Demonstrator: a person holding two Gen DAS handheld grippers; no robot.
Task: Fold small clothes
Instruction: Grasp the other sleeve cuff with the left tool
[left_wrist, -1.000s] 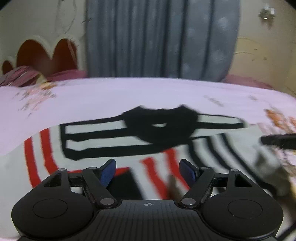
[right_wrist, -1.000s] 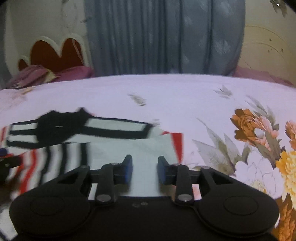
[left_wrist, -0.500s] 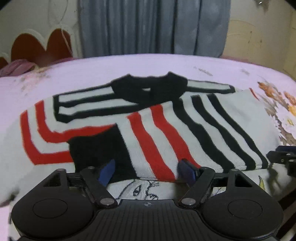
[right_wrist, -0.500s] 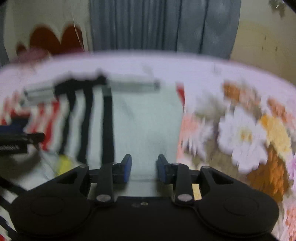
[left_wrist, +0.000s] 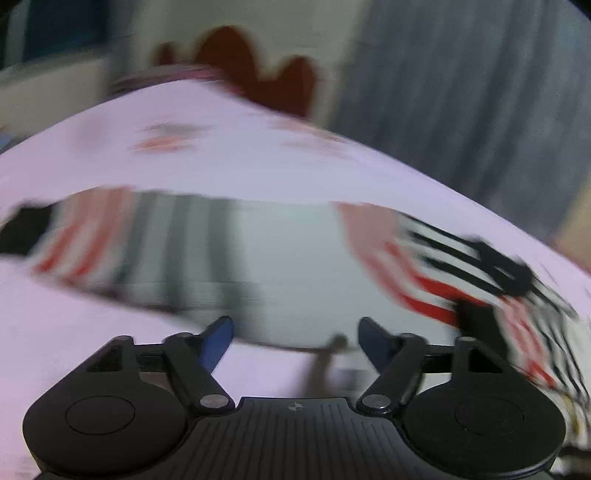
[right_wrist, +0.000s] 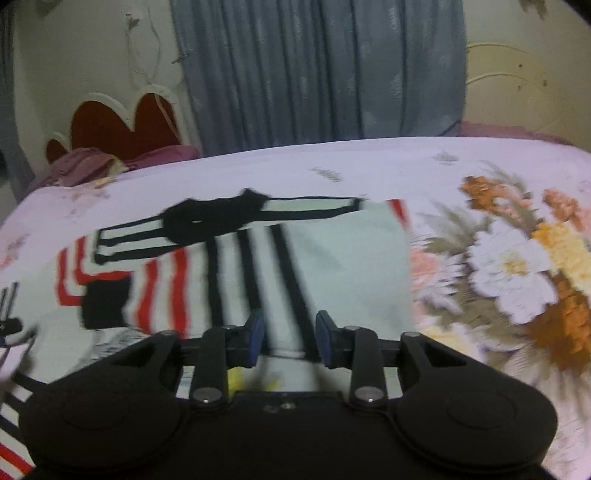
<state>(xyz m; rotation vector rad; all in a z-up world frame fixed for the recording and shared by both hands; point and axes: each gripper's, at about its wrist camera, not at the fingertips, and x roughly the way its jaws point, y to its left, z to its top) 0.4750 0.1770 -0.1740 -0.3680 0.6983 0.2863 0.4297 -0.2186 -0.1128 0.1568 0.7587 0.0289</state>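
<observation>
A small white sweater (right_wrist: 332, 258) with red and black stripes and a black collar lies flat on the bed, sleeves folded over the body. In the blurred left wrist view it (left_wrist: 280, 266) stretches across the middle. My left gripper (left_wrist: 295, 332) is open and empty, just above the sweater's near edge. My right gripper (right_wrist: 290, 336) is open with a narrow gap, hovering over the sweater's lower hem, holding nothing.
The bed sheet (right_wrist: 369, 166) is pale lilac with a big flower print (right_wrist: 517, 266) to the right. A red heart-shaped headboard (right_wrist: 122, 125) and purple pillows (right_wrist: 92, 166) are at the far left. A grey curtain (right_wrist: 317, 66) hangs behind.
The left gripper has swung left, so the sweater now appears sideways and blurred. The right gripper has steadied over the hem. Both stay open.
</observation>
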